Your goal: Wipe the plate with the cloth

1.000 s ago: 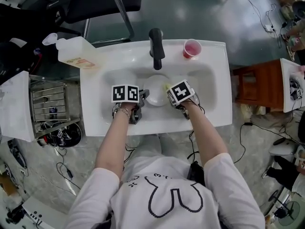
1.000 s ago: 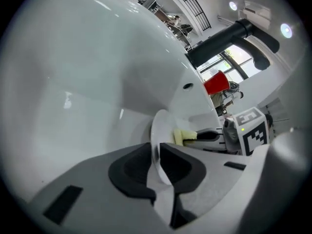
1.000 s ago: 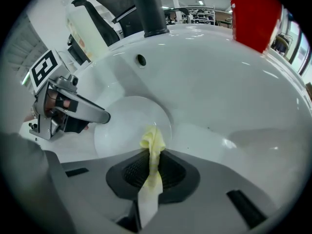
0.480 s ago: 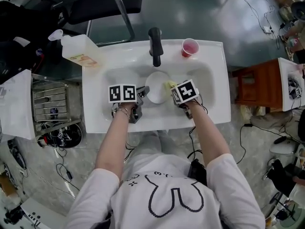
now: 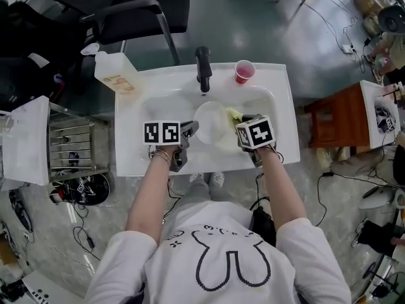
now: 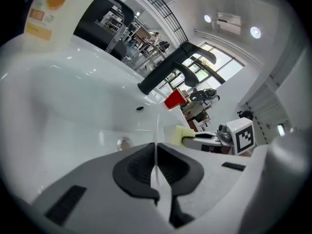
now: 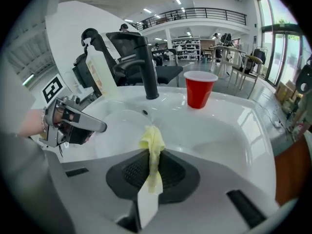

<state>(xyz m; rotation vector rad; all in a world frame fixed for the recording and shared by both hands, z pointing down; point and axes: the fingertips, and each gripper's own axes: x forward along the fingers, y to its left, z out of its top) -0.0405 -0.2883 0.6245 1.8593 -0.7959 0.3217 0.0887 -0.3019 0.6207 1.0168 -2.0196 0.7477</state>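
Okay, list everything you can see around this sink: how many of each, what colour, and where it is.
sink: one, white, in front of the person
faucet: one, black, middle of the sink's back edge
cup: one, red, on the sink's rim right of the faucet
bottle: one, clear with an orange label, at the sink's back left corner
plate: one, white, over the basin
cloth: one, yellow, at the plate's right edge
chair: one, black, behind the sink
rack: one, metal wire, left of the sink
wooden stand: one, brown, right of the sink
left gripper: one, grey, shut on the plate's rim
right gripper: one, grey, shut on the cloth
shirt: one, white, worn by the person
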